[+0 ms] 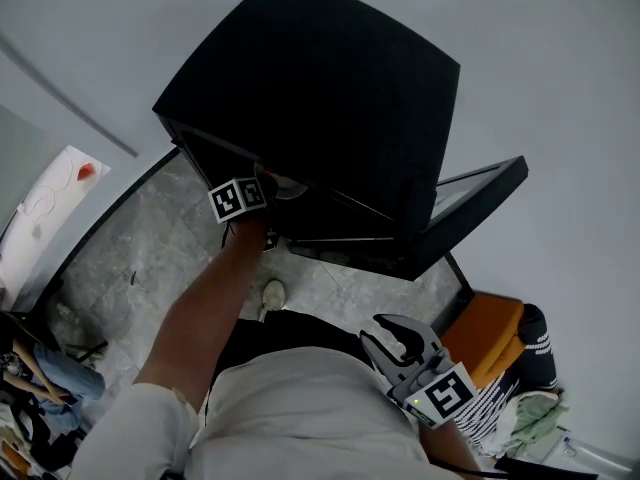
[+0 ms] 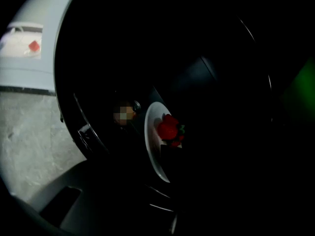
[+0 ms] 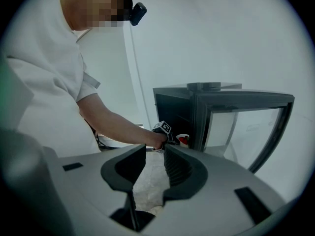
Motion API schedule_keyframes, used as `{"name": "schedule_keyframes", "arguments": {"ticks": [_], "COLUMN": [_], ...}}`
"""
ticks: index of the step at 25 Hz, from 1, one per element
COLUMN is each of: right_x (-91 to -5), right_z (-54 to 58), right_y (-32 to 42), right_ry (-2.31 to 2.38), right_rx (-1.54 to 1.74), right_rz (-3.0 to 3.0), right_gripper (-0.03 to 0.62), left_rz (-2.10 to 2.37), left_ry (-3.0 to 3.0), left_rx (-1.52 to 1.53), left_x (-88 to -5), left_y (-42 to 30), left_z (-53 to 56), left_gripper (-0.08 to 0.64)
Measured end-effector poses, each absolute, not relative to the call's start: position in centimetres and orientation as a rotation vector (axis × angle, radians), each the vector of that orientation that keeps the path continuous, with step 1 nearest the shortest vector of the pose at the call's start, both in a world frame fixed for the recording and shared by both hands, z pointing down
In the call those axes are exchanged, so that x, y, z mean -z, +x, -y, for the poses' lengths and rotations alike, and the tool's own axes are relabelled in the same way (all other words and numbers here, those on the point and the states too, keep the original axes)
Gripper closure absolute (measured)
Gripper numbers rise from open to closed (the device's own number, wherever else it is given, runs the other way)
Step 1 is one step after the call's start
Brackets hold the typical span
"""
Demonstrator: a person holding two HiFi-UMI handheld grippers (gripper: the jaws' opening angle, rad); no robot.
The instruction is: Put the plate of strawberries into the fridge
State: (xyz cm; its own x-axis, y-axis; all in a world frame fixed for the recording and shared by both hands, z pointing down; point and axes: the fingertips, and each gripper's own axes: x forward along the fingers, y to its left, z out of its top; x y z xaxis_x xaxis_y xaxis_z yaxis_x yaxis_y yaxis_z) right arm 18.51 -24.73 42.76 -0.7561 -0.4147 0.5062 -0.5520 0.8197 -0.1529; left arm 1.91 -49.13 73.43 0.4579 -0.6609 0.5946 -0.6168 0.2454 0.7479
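Note:
A white plate [image 2: 152, 144] with red strawberries [image 2: 169, 128] sits inside the dark black fridge [image 1: 320, 88], just past its opening. The fridge's glass door [image 1: 480, 193] stands open to the right. My left gripper [image 1: 265, 188] reaches into the opening at the plate's edge. In the left gripper view its jaws are lost in the dark, so I cannot tell whether they press the rim. The right gripper view shows the left gripper [image 3: 165, 131] beside the plate [image 3: 183, 139]. My right gripper [image 3: 155, 151] hangs by the person's waist, open and holding nothing.
The fridge stands on a grey marble floor [image 1: 150, 258]. An orange seat [image 1: 495, 333] and striped cloth lie at the right, below the door. Clutter fills the lower left corner. A white surface with a small red thing [image 1: 85, 171] is at the far left.

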Motion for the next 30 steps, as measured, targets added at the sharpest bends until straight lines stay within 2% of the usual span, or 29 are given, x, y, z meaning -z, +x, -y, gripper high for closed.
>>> {"name": "schedule_keyframes", "arguments": {"ticks": [5, 10, 20, 30], "right_x": [-43.0, -43.0, -43.2, -42.7], "right_z": [24.6, 24.3, 22.6, 17.2], "right_y": [18.2, 17.0, 14.0, 6.7], "right_ry": [0.709, 0.683, 0.647, 0.658], "right_rx": [-0.411, -0.412, -0.373, -0.306], "right_rz": [2.534, 2.553, 2.573, 2.65], "right_gripper": [0.463, 0.463, 0.463, 0.469], "left_rz": [1.335, 1.349, 1.308, 1.088], "left_ry": [1.604, 1.704, 1.825, 2.02], "left_rx": [-0.307, -0.448, -0.439, -0.286], "left_x": [-73.5, -72.5, -69.2, -61.0], "left_y": [1.3, 0.9, -1.9, -6.1], "left_z": [49.2, 48.6, 42.8, 29.6], "left_gripper": [0.406, 0.343, 0.333, 0.335]}}
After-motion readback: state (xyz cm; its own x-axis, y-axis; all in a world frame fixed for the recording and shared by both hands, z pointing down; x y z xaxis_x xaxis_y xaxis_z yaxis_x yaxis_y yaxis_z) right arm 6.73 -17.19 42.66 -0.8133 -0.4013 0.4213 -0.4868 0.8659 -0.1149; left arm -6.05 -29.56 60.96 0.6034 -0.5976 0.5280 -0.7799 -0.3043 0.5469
